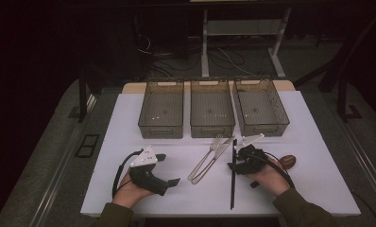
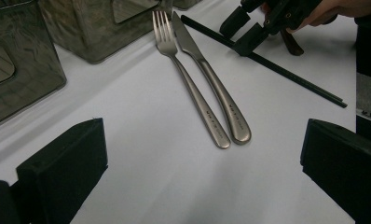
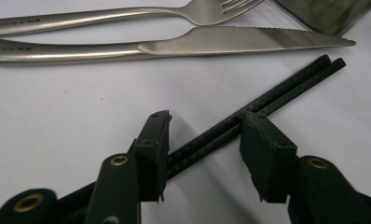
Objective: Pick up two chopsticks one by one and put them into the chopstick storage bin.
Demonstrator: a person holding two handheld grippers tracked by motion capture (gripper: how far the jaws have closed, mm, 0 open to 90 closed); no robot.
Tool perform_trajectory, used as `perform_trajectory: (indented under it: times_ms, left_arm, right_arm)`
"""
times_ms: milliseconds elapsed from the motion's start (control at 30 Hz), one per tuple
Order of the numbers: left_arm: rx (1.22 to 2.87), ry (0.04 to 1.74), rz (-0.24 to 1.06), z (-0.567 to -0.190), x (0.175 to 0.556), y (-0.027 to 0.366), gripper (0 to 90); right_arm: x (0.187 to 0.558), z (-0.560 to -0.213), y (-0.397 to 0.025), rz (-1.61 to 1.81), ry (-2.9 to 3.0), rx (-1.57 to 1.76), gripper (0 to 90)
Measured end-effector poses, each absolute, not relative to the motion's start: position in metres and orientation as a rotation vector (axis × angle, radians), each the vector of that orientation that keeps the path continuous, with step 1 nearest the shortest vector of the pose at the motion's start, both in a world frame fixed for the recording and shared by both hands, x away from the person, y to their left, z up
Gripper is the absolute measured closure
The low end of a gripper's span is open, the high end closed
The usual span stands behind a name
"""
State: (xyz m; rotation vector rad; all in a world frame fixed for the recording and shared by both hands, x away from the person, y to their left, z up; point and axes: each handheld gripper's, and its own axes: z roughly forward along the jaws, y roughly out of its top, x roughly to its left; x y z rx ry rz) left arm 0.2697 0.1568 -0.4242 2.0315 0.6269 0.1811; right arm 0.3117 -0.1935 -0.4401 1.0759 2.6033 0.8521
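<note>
The black chopsticks [image 3: 249, 119] are lying on the white desk [image 1: 290, 189], beside the knife [image 2: 211, 84] and fork [image 2: 188, 79]; my right tool [image 3: 207, 156] is straddling them, jaws apart, contact hard to judge. Near ends are hidden beneath it. My left tool [image 2: 197, 172] is hovering wide open over bare desk.
</note>
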Motion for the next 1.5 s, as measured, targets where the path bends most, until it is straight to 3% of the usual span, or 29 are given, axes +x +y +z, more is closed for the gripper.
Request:
perform_trajectory:
  times_ms: [967,1500]
  left_arm:
    - [2.031,0.632,0.183,-0.424,0.27,0.159,0.0]
    - [2.031,0.634,0.183,-0.424,0.27,0.16,0.0]
  right_arm:
    - [0.306,-0.436,-0.212,0.81,2.654,1.065,66.4]
    - [0.297,-0.435,-0.214,0.798,2.68,1.054,64.2]
